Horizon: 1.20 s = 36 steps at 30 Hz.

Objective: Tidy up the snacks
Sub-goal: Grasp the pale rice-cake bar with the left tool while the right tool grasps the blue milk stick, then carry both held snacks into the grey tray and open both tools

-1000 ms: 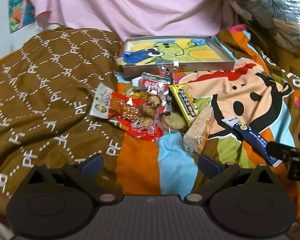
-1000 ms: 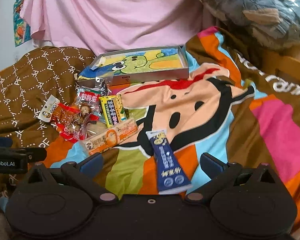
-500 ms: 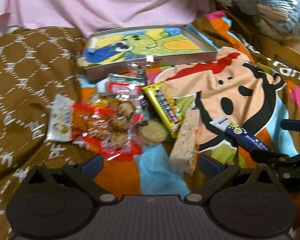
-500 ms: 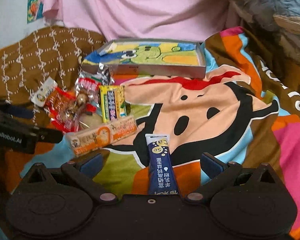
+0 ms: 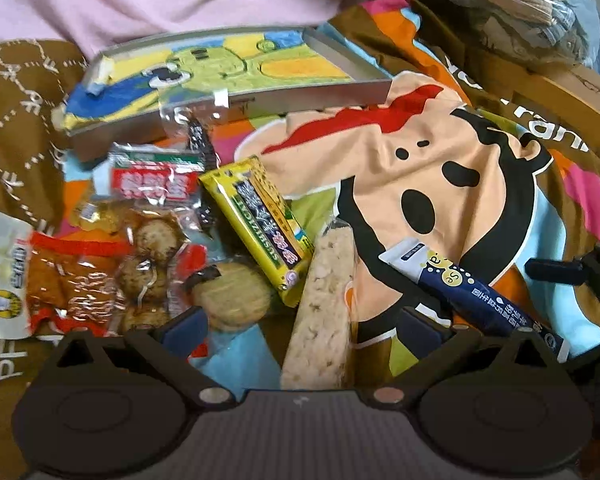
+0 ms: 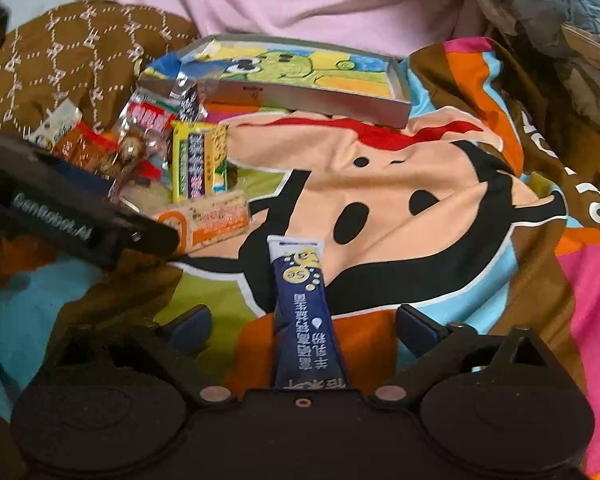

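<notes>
Comparing with a second ago, both tongs have come lower and nearer. The left gripper (image 5: 300, 326) is spread around the rice bar (image 5: 326, 312), the right gripper (image 6: 302, 326) is spread around the blue stick pack (image 6: 306, 312). Nothing is pinched yet; the box (image 5: 260, 94) waits behind, so two pickups seem near.
</notes>
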Each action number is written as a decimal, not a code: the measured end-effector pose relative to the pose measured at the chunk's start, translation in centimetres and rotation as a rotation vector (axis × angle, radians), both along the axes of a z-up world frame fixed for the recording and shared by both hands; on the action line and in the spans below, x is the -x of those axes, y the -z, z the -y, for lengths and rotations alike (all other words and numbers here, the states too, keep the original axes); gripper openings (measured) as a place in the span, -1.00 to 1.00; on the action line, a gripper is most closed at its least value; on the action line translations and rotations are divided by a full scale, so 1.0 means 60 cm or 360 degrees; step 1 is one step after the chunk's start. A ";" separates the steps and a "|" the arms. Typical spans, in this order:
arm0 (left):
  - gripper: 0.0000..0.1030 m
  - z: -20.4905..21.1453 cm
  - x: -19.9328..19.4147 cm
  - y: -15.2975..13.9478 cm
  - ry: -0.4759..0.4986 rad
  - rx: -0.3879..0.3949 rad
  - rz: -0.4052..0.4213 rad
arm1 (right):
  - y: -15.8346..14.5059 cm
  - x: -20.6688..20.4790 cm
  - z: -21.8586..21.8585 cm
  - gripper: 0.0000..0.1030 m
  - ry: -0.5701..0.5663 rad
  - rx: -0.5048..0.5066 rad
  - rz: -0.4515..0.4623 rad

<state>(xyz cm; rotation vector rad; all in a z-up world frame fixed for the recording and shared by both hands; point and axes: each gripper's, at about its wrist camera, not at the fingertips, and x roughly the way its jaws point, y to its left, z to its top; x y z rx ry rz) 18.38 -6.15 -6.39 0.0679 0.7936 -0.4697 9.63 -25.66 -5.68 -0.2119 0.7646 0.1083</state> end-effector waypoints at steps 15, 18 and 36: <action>0.58 -0.019 -0.014 0.015 0.0020 0.0223 -0.0242 | 0.015 -0.011 0.005 0.57 0.0086 -0.0156 -0.0109; 0.35 -0.016 -0.013 0.016 0.0066 0.0273 -0.0286 | 0.014 -0.011 0.007 0.42 0.0103 -0.0187 -0.0104; -0.35 -0.006 -0.009 0.014 -0.0018 0.0225 -0.0332 | 0.034 0.011 -0.060 -0.38 -0.0107 0.0318 0.0009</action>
